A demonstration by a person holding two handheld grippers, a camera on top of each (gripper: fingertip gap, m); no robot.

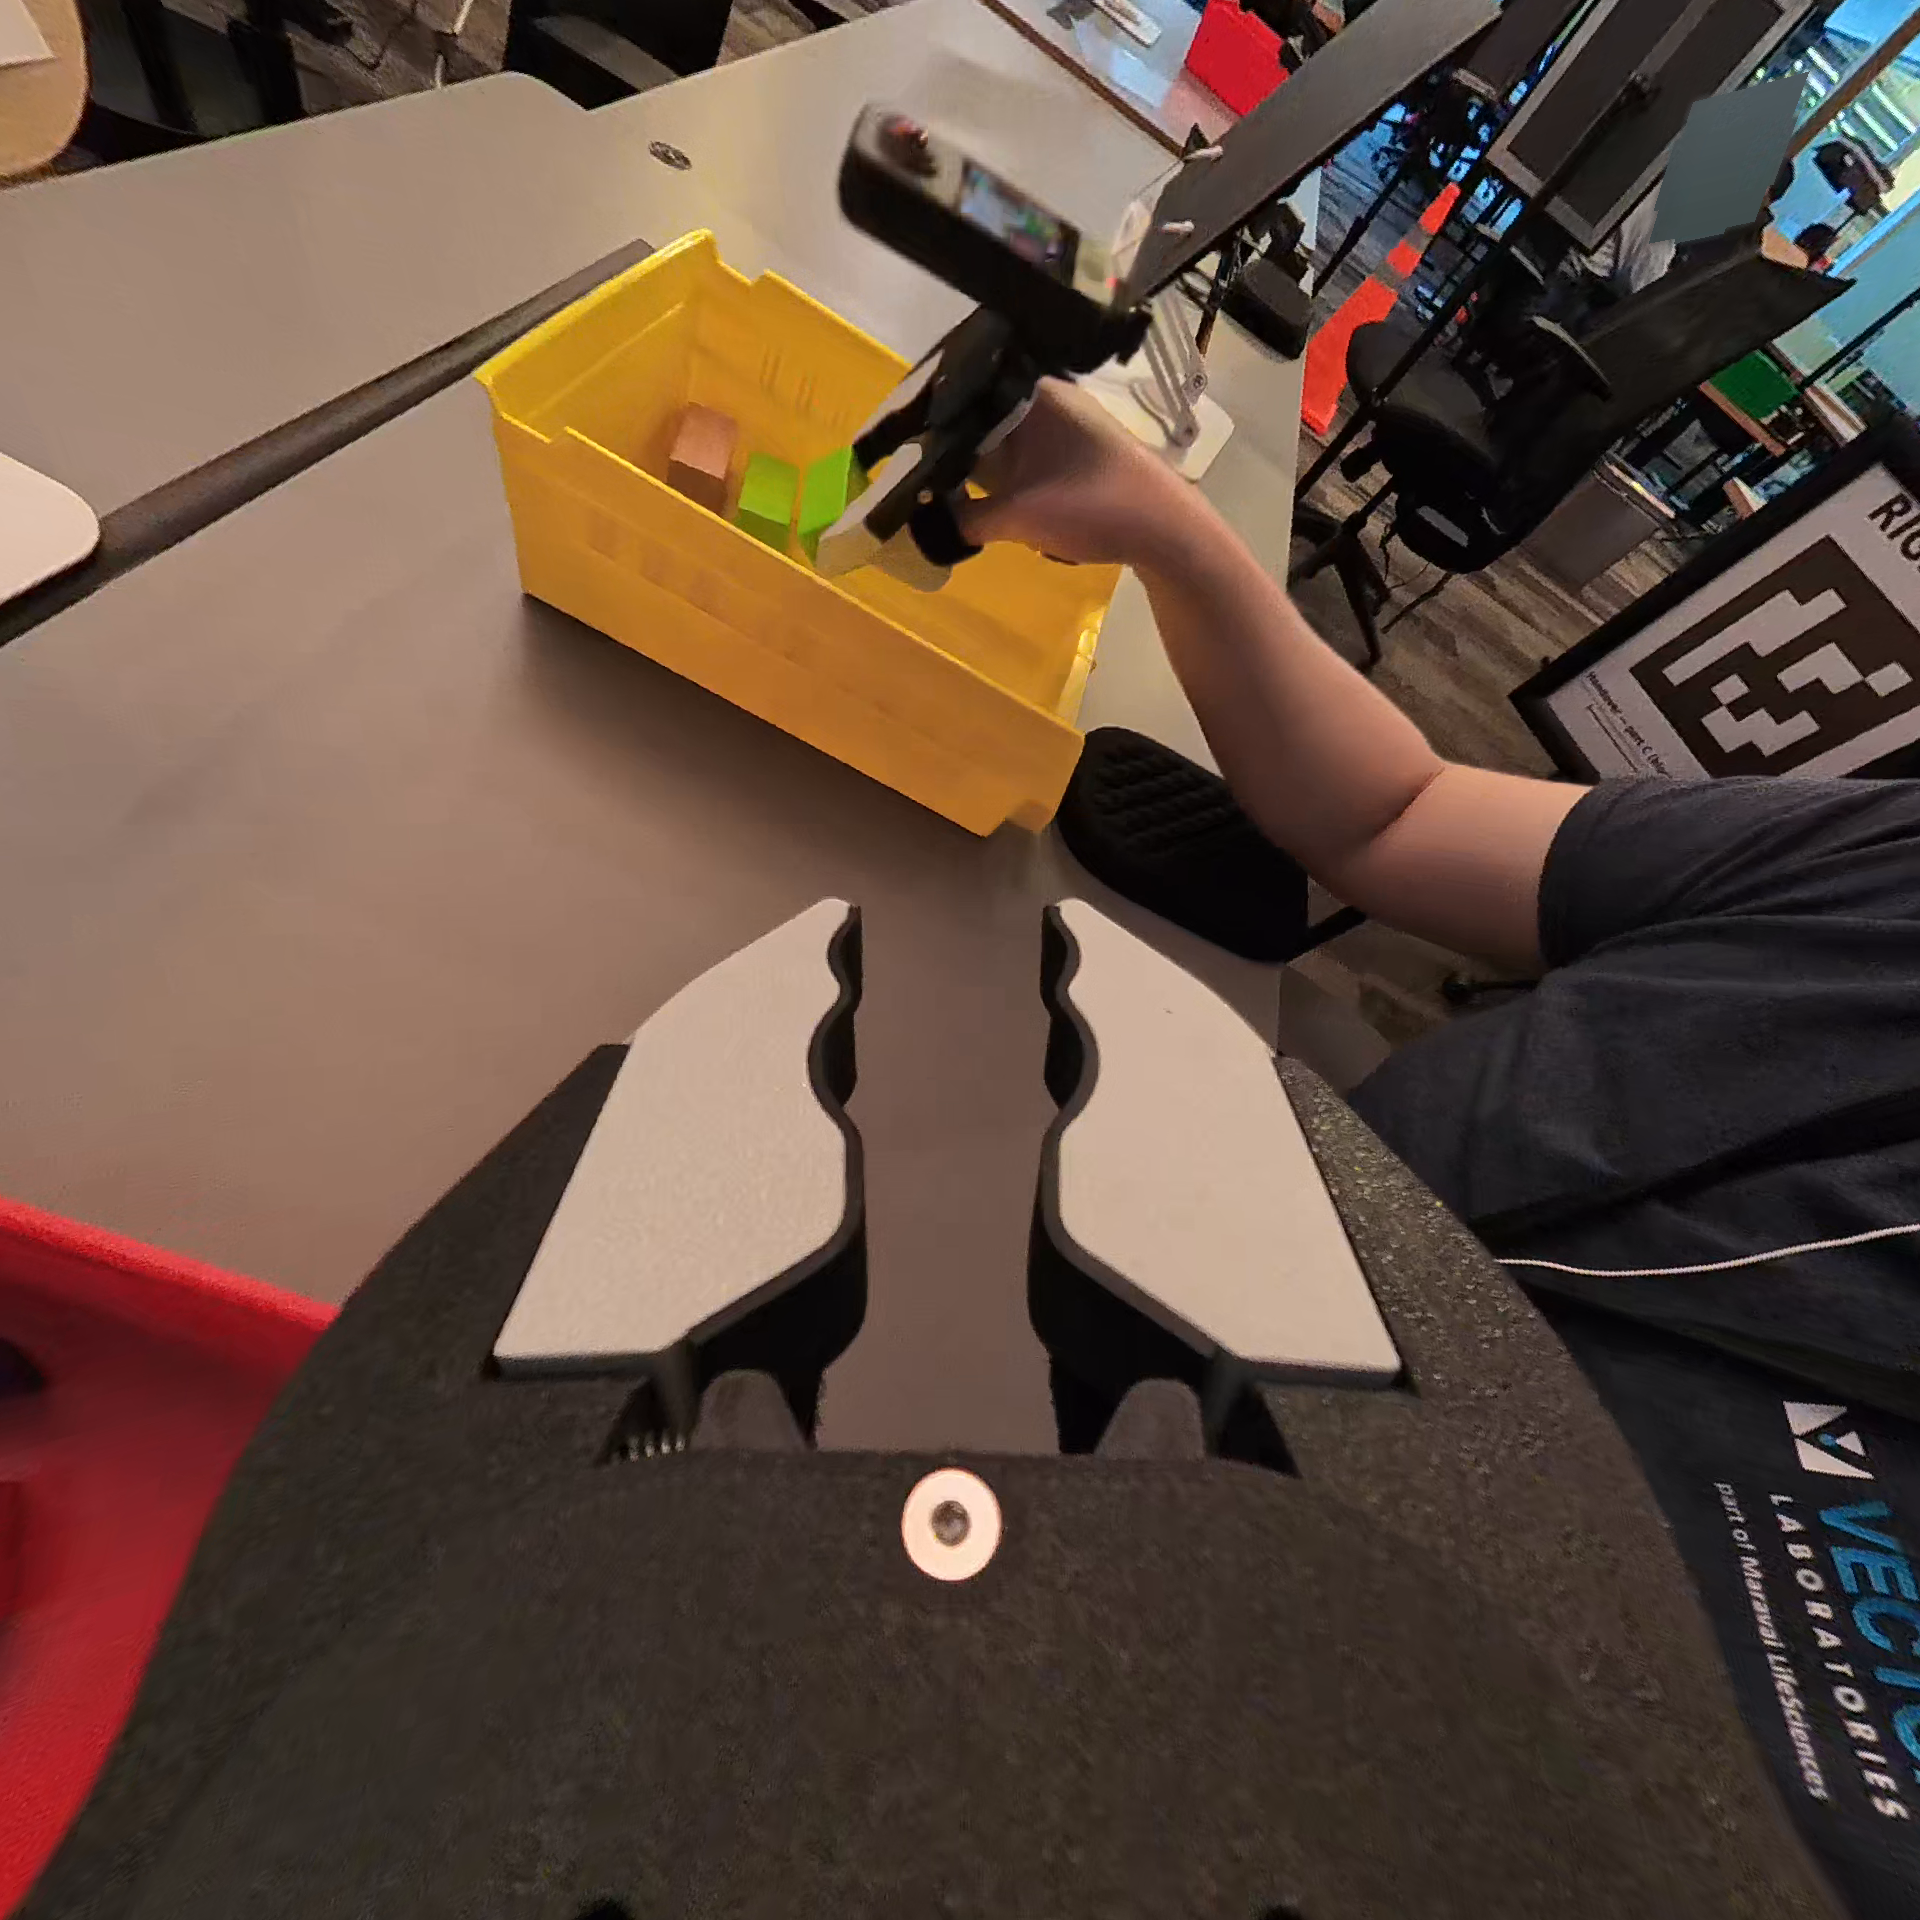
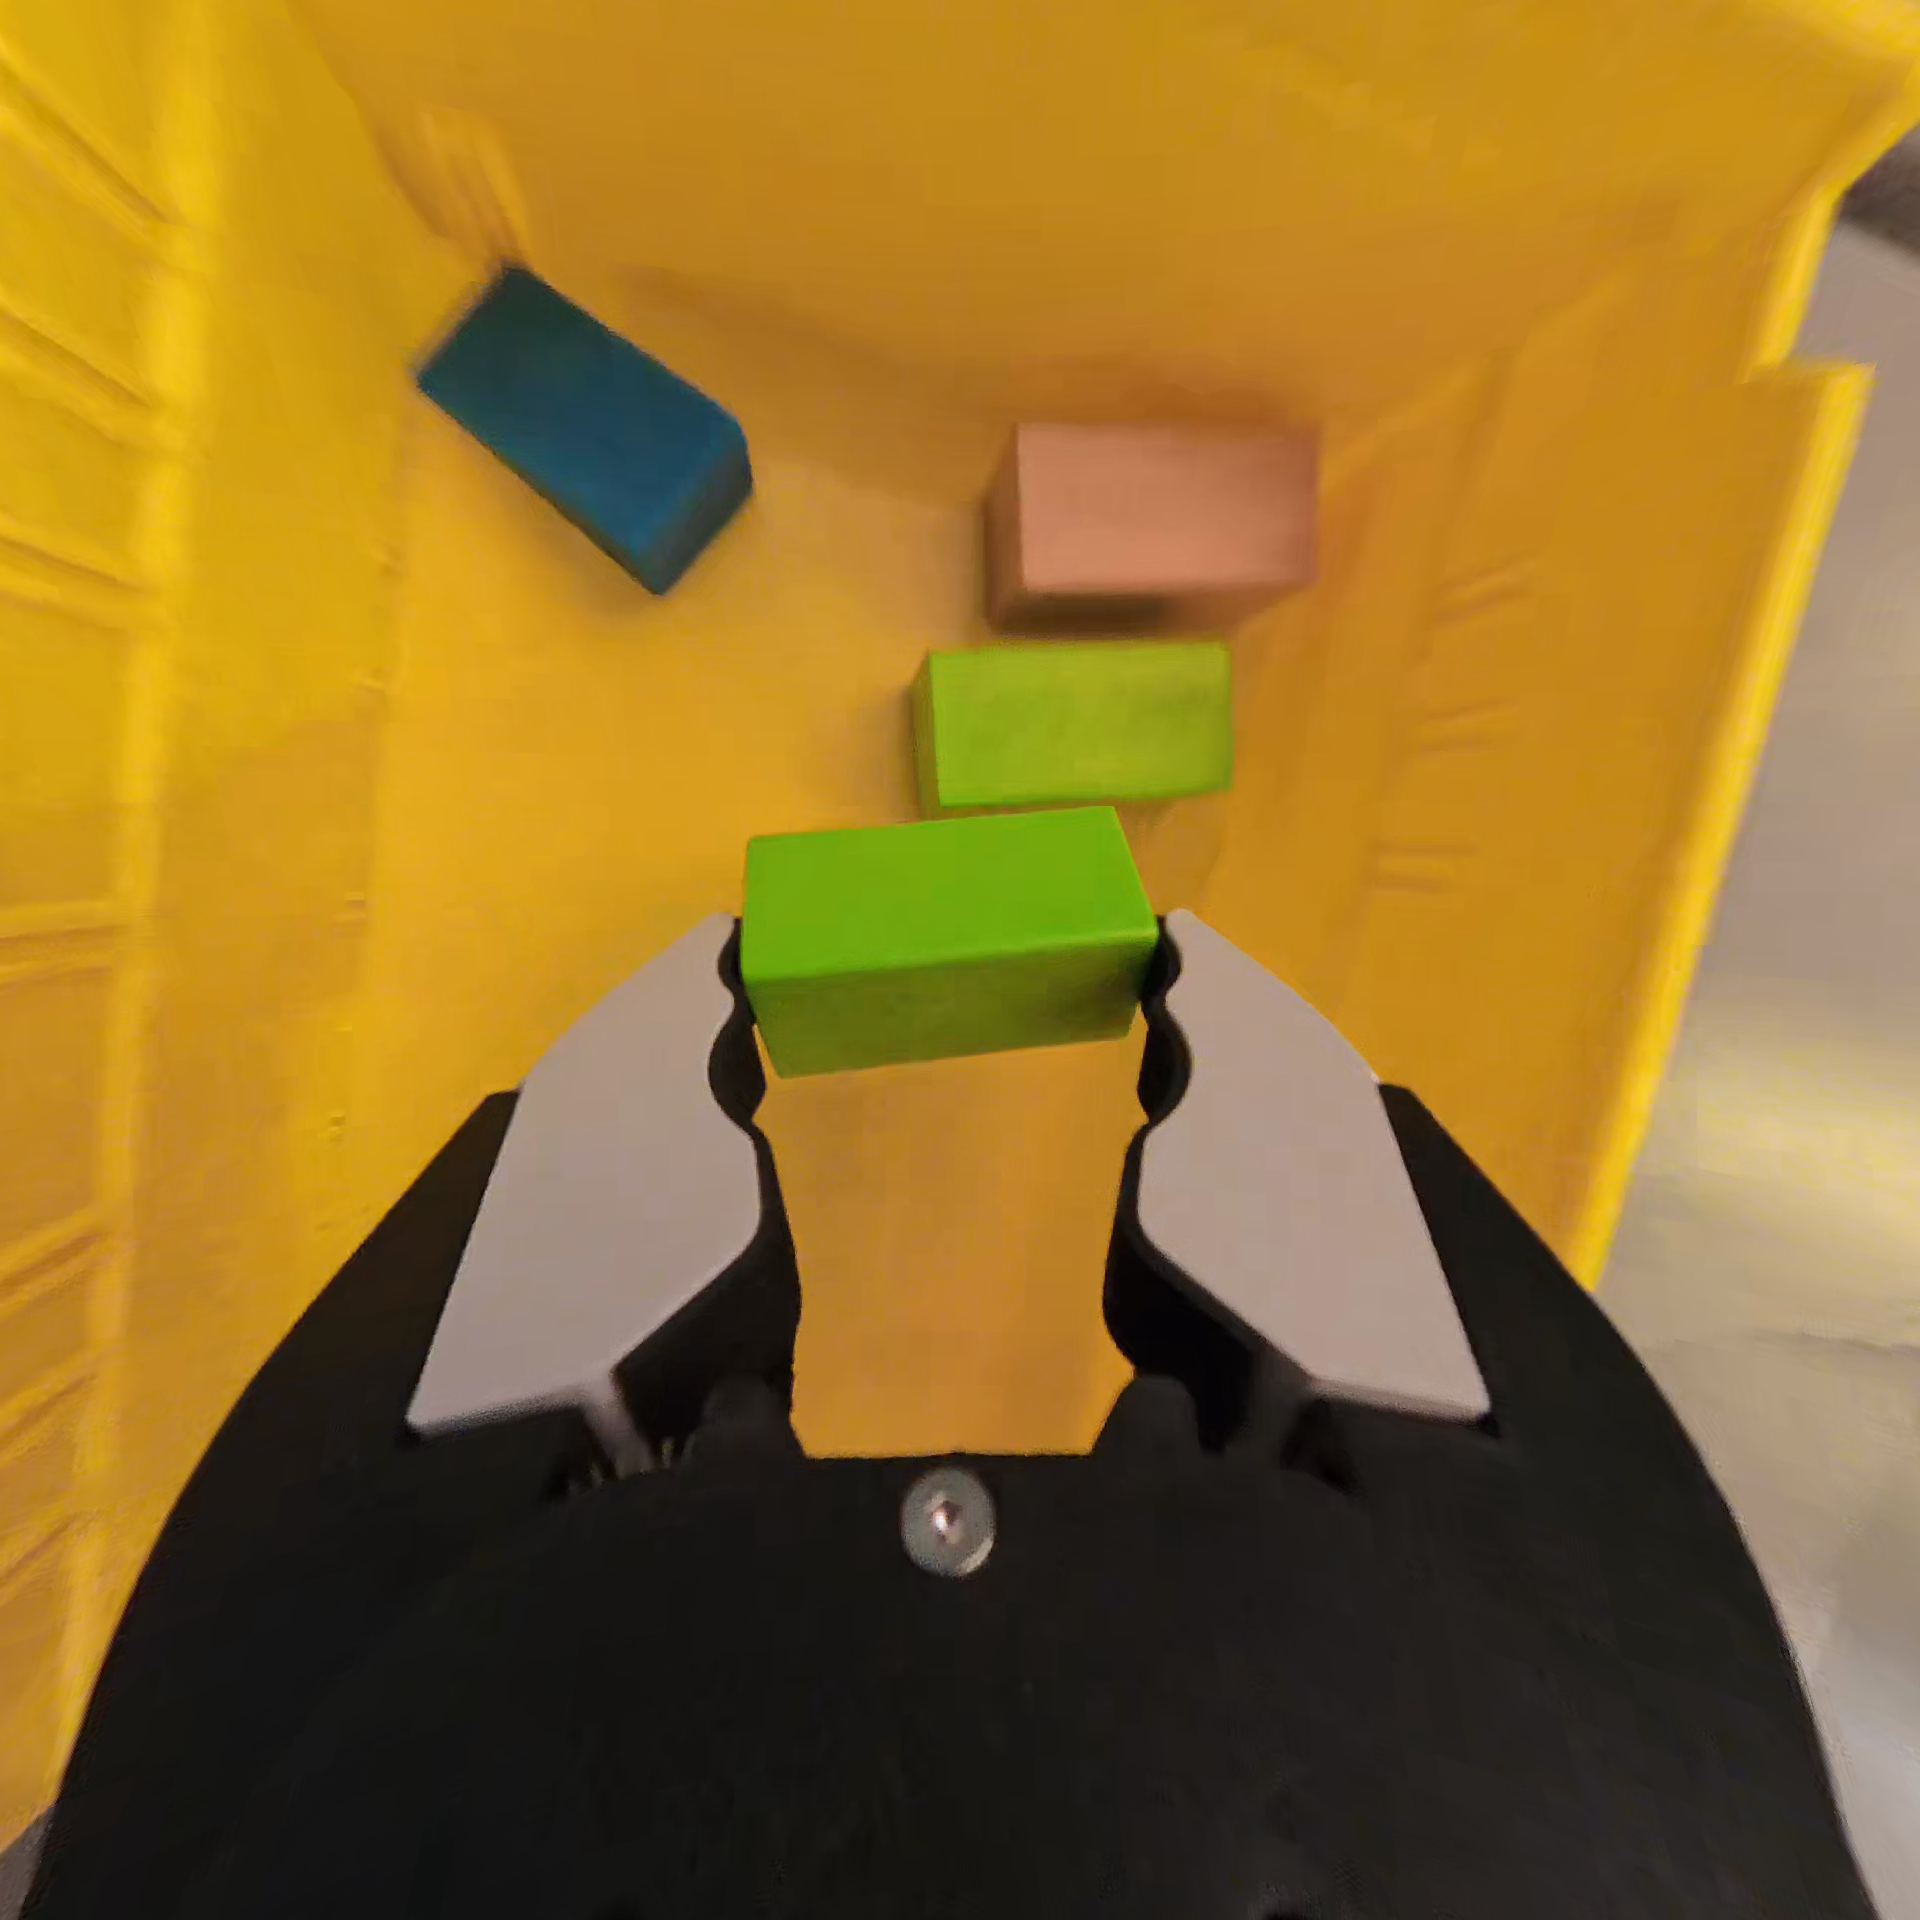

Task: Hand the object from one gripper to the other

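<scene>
The right gripper [image 2: 948, 971] reaches down into the yellow bin [image 1: 790, 665], and its 2 fingertips are clamped on the short ends of a green block [image 2: 940, 940], which sits between the very tips rather than deep in the throat. The pictures do not settle whether the block is off the bin floor. A second green block [image 2: 1075, 722] lies just beyond it, a tan block [image 2: 1153, 520] farther on, and a blue block [image 2: 587, 421] off to the left, well apart. The left gripper [image 1: 951, 920] waits over the dark table [image 1: 312, 831] with its jaws apart and nothing between them. The step in hand looks like the pick-up before the handover. To do it well, the person should lift straight up so the block clears the second green block and the bin wall, keeping the squeeze steady because the hold is only at the tips. The long sides remain bare, so presenting those faces to the waiting left fingers [image 1: 717, 1132] should give them a clean place to close.
</scene>
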